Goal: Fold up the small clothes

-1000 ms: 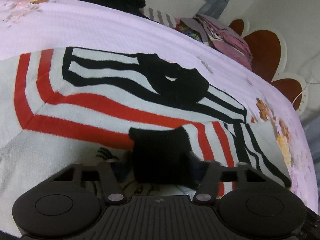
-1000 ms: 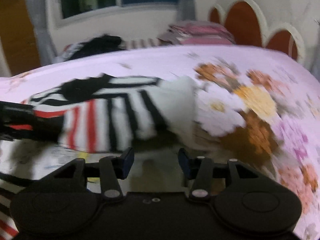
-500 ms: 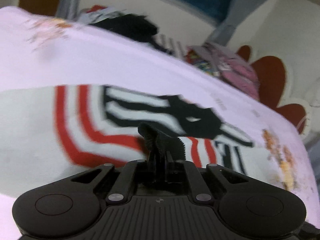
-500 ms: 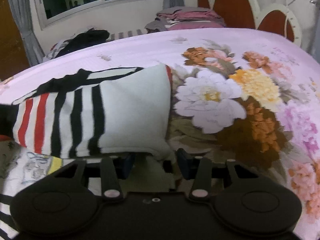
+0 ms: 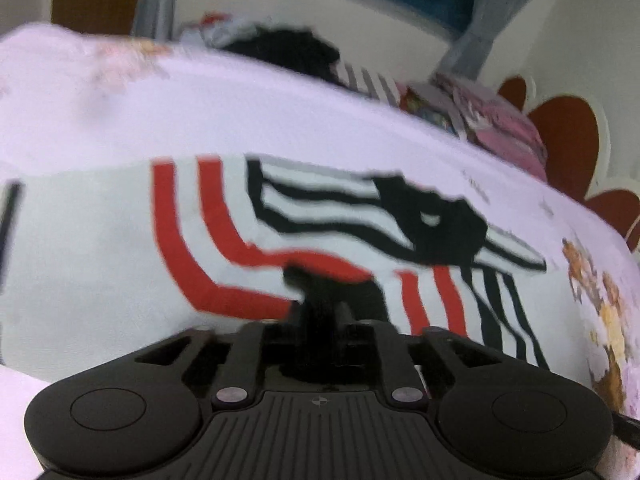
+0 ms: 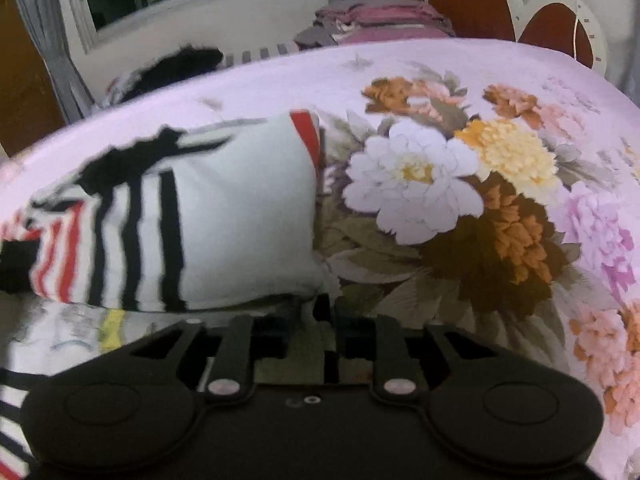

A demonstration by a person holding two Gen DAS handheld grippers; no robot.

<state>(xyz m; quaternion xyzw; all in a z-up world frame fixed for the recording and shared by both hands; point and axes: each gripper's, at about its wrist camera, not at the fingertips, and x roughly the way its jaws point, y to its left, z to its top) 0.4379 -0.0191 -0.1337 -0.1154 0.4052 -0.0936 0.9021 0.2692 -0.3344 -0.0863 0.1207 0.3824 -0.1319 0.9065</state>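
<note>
Pink floral bedspread (image 6: 460,92) covers the bed, with a scalloped brown headboard (image 6: 472,0) and a pile of folded clothes (image 6: 380,20) at the far edge. A small white garment with red and black stripes (image 5: 100,240) lies on the bedspread, one side folded over. The left gripper (image 5: 320,312) has its fingers opening, black fabric of the garment between them. The right gripper (image 6: 312,320) has its fingers clenched on the white corner of the garment (image 6: 240,216).
</note>
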